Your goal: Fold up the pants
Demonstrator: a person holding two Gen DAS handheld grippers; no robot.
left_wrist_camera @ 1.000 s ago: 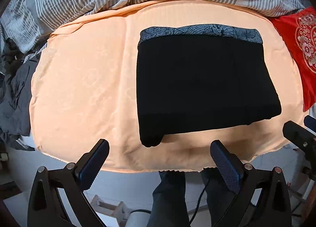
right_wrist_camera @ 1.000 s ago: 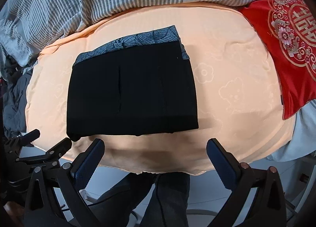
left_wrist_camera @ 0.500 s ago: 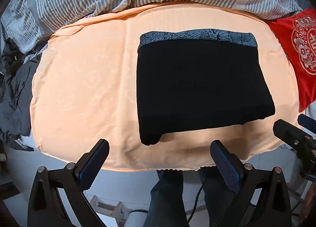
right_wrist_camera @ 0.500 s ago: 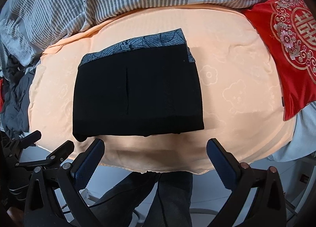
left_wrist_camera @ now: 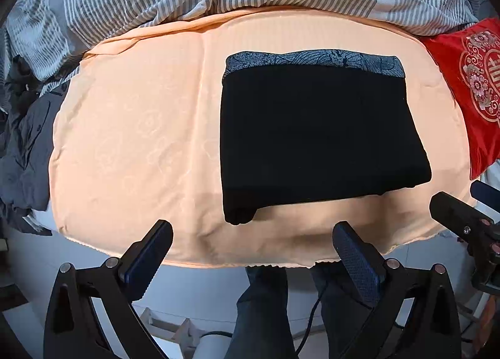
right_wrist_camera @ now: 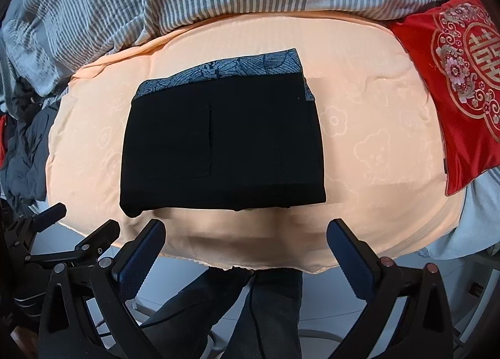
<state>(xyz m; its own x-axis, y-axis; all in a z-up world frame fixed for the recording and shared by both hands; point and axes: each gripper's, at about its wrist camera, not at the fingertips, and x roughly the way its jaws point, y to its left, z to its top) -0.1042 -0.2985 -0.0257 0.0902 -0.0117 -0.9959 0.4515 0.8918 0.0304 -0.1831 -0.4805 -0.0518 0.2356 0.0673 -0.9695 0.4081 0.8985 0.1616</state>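
**Pants lay folded, both grippers empty**

Left wrist view: the left gripper (left_wrist_camera: 251,241) stood wide open, holding nothing, clear of the peach blanket (left_wrist_camera: 131,140). The folded black pants (left_wrist_camera: 315,137) lay toward 1 o'clock, patterned band at 12.

Right wrist view: the right gripper (right_wrist_camera: 247,243) gaped equally, empty. The pants (right_wrist_camera: 222,140) sat near 12 o'clock; a red cushion (right_wrist_camera: 462,77) lay at 2.
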